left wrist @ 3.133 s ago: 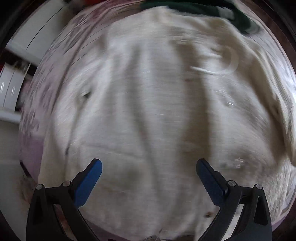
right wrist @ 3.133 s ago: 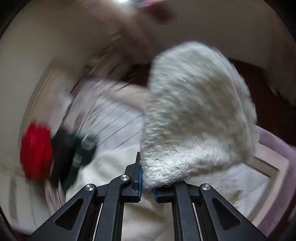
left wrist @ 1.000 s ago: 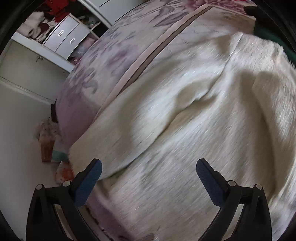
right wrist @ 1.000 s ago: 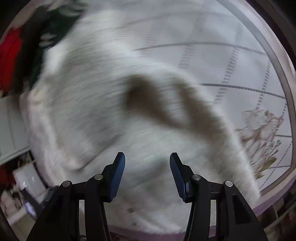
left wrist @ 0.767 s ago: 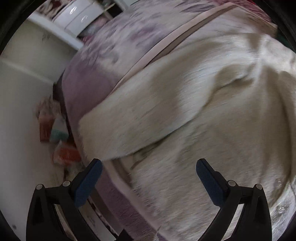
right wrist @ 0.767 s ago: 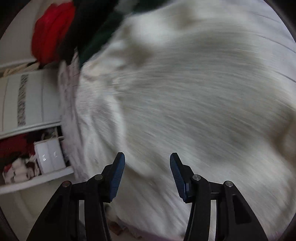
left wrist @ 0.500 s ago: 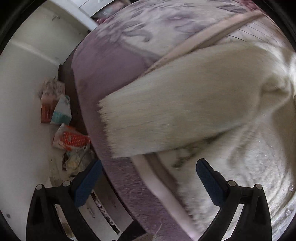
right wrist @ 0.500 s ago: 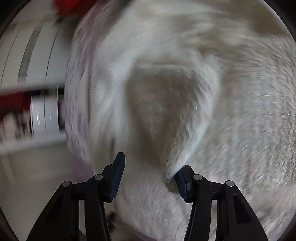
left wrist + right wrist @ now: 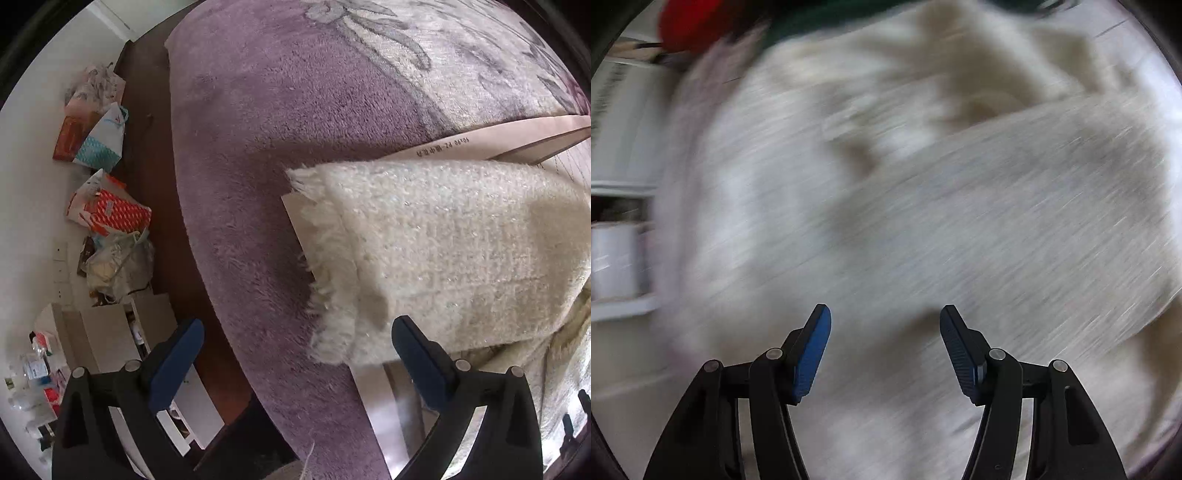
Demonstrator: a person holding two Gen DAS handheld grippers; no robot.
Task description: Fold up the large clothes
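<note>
Beneath the spread left hand-held gripper point(image 9: 295, 358), cream sleeve point(image 9: 443, 251).

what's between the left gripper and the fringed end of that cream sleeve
Nothing visible. The left gripper hangs open over the purple blanket, and the cream sleeve has its fringed end lying bare just beyond the fingertips.

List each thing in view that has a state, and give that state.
left gripper: open, empty, pointing down at the sleeve end.
right gripper: open, jaws just widened, nothing between them.
cream fuzzy garment: spread on the bed, unfolded.
sleeve: lying flat, fringed cuff over the purple blanket.
</note>
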